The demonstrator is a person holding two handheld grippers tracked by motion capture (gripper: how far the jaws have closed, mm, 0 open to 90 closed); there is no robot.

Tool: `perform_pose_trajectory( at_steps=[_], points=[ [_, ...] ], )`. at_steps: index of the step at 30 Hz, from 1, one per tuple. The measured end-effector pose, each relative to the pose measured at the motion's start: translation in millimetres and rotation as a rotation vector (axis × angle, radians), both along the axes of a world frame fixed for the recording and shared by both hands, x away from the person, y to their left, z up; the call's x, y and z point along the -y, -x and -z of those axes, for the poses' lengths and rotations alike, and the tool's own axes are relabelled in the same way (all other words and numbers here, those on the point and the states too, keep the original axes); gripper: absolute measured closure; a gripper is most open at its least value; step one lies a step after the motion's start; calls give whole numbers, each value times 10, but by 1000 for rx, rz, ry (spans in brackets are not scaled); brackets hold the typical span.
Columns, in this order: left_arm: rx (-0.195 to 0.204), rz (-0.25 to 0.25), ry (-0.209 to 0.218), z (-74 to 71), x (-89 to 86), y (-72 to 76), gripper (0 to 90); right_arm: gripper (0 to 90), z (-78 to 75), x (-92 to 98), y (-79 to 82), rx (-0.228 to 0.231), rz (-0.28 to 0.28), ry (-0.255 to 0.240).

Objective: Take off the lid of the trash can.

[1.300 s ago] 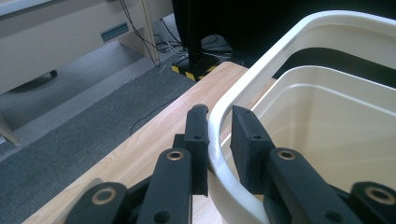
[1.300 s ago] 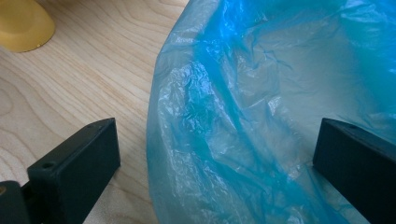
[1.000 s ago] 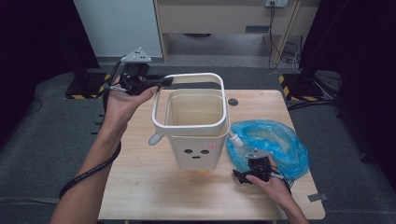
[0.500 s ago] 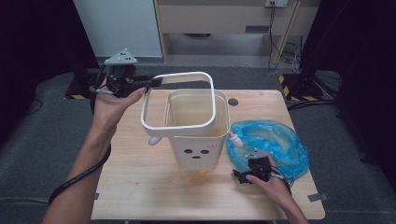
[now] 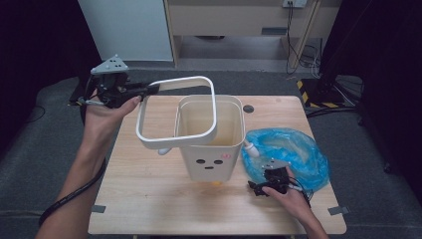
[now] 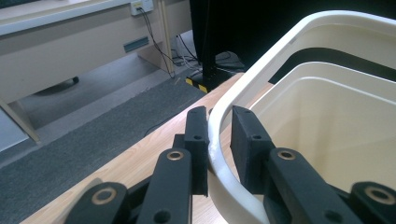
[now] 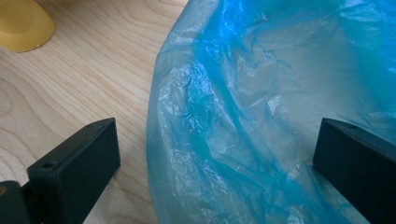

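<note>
Gripping a white ring (image 6: 219,154) between closed jaws, the left gripper (image 5: 144,90) held it tilted in the air above the table's (image 5: 149,199) far-left corner. The jaws pinched the ring's edge, one pad on each side of the rim, as the left gripper view showed. The ring's near side hung lower, over the front-left part of a cream bin (image 5: 211,149), while its far side rose toward the gripper. The ring overlapped the bin's open mouth without sitting on it.

The bin stood upright near the middle of the table, its front marked with two dark dots and a small dash like a face. A white peg (image 5: 250,148) jutted from its right side, and a bit of yellow (image 5: 215,182) showed at its base.

The right gripper (image 5: 259,188) rested low on the table at the near-right, its jaws standing wide apart. Between them lay the edge of a blue bag (image 7: 261,107), crumpled and translucent; the pads did not press on it. The bag lay just right of the bin, touching or nearly touching the peg.

A small dark disc (image 5: 248,108) sat on the table behind the bin.
</note>
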State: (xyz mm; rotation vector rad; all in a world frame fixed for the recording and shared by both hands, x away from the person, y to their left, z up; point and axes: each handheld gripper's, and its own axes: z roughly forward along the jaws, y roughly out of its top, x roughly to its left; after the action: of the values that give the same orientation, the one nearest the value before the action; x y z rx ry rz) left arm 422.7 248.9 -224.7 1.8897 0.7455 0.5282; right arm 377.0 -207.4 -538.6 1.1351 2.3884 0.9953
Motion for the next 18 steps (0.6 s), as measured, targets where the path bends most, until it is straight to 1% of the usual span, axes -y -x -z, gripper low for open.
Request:
perform_pose_trajectory(
  at_steps=[3,7,9,18],
  points=[
    [4,-10,2,4,-71,25,763,7,0,0,0,0,0,0],
    [9,-31,19,19,-168,54,763,7,0,0,0,0,0,0],
    [8,-36,19,30,-212,60,763,7,0,0,0,0,0,0],
    [14,-58,35,68,-363,89,763,7,0,0,0,0,0,0]
  ],
)
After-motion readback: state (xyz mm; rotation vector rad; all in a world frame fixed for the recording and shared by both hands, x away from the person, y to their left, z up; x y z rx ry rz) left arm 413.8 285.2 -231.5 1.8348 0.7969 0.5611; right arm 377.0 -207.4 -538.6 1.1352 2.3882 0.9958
